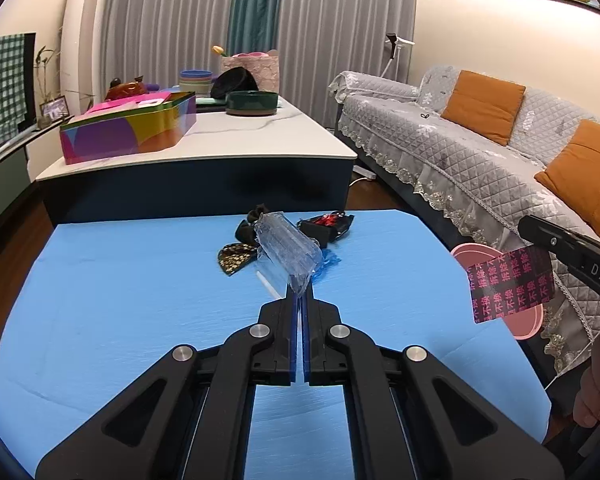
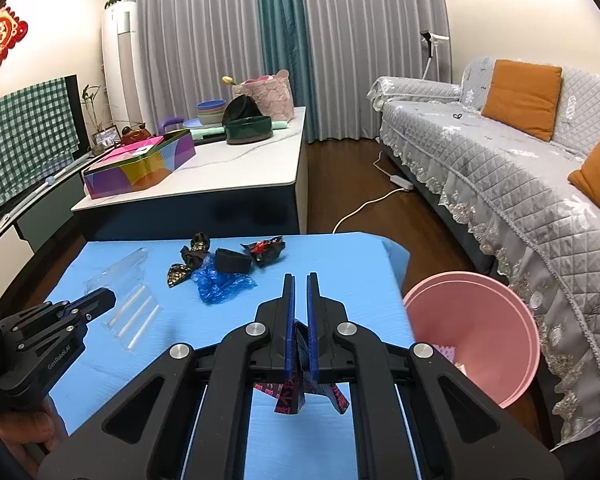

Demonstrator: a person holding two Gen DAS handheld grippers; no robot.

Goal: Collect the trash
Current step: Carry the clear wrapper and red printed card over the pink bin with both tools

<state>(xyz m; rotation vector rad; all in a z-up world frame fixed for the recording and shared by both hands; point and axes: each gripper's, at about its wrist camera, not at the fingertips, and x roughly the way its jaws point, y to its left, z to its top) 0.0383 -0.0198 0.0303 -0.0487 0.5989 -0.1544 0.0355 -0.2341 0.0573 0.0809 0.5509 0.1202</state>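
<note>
My left gripper (image 1: 300, 294) is shut on the edge of a clear plastic package (image 1: 288, 252), lifted above the blue mat (image 1: 120, 300). In the right wrist view the left gripper (image 2: 108, 297) and the clear package (image 2: 128, 292) show at the left. My right gripper (image 2: 300, 280) is shut on a black wrapper with pink print (image 2: 296, 396), which hangs below the pads. The left wrist view shows that wrapper (image 1: 508, 288) dangling from the right gripper (image 1: 540, 236) in front of the pink bin (image 1: 524, 328). The pink bin (image 2: 472, 332) stands off the mat's right edge.
On the mat lie a crumpled blue plastic bag (image 2: 220, 284) and several black wrappers (image 2: 230, 260). Behind stands a white-topped coffee table (image 2: 240, 176) with a colourful tin (image 2: 140, 168) and bowls. A grey sofa (image 2: 520, 184) runs along the right. A power cord (image 2: 364, 204) lies on the floor.
</note>
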